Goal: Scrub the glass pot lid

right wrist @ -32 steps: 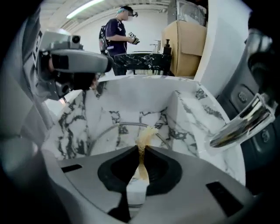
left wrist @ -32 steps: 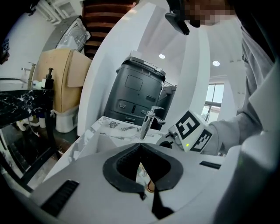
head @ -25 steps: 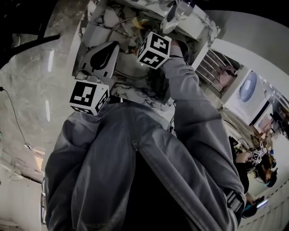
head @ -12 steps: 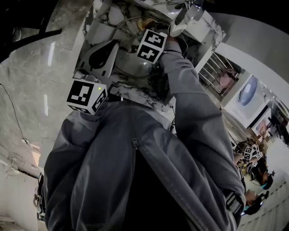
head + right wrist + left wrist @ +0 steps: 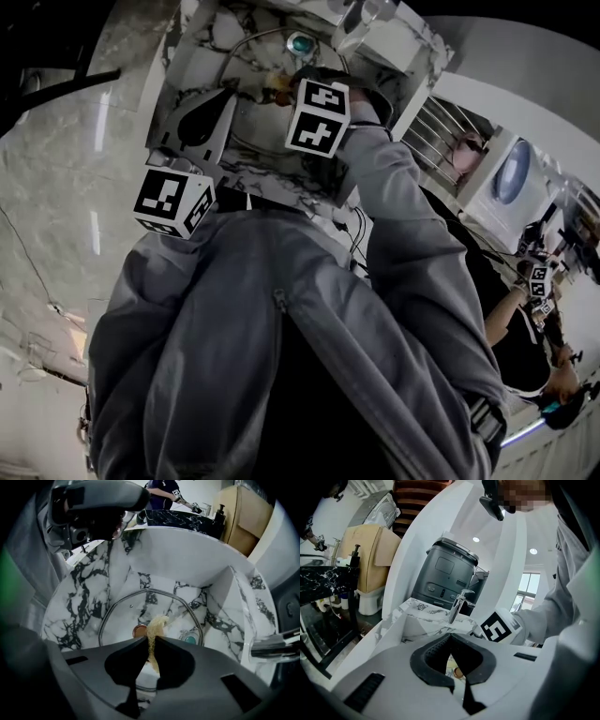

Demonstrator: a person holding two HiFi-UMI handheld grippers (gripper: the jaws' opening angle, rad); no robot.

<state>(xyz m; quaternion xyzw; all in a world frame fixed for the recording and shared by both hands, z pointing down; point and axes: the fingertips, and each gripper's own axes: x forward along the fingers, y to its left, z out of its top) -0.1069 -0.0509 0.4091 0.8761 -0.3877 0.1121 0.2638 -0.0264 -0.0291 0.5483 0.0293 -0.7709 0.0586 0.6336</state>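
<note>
The fingers of the right gripper were pinched shut on a tan scouring pad over the glass pot lid, which lay flat in the marble sink, while the left gripper stood closed and empty.

Left gripper closed — faucet beyond

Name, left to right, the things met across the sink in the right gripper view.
brown knob → tan scrub pad → teal round piece → faucet spout
</note>
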